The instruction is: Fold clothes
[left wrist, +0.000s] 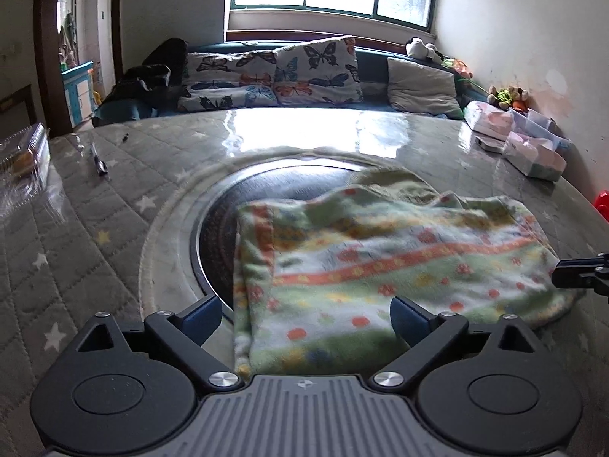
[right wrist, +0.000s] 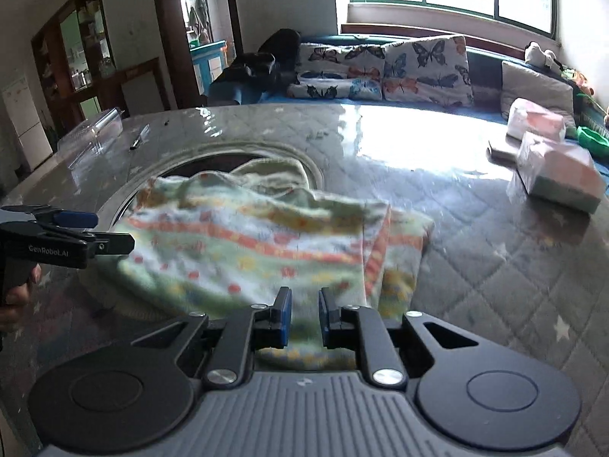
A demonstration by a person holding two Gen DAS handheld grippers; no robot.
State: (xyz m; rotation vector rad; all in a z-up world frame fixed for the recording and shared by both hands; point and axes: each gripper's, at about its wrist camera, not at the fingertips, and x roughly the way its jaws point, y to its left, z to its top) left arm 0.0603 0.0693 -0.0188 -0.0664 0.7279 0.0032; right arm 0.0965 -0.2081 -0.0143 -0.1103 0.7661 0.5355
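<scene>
Left gripper (left wrist: 306, 318): jaws spread wide, nothing clamped, poised over near edge of cloth | Right gripper (right wrist: 305, 318): jaws narrowed onto near edge of cloth | Cloth (left wrist: 399, 262): patterned, folded, lying on table (left wrist: 114, 205), partly covering the round dark inset (left wrist: 266, 186)

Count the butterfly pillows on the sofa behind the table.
3: one standing on the left, one standing on the right, and one lying flat in front of the left one. The dark bundle at the left may hide more.
</scene>
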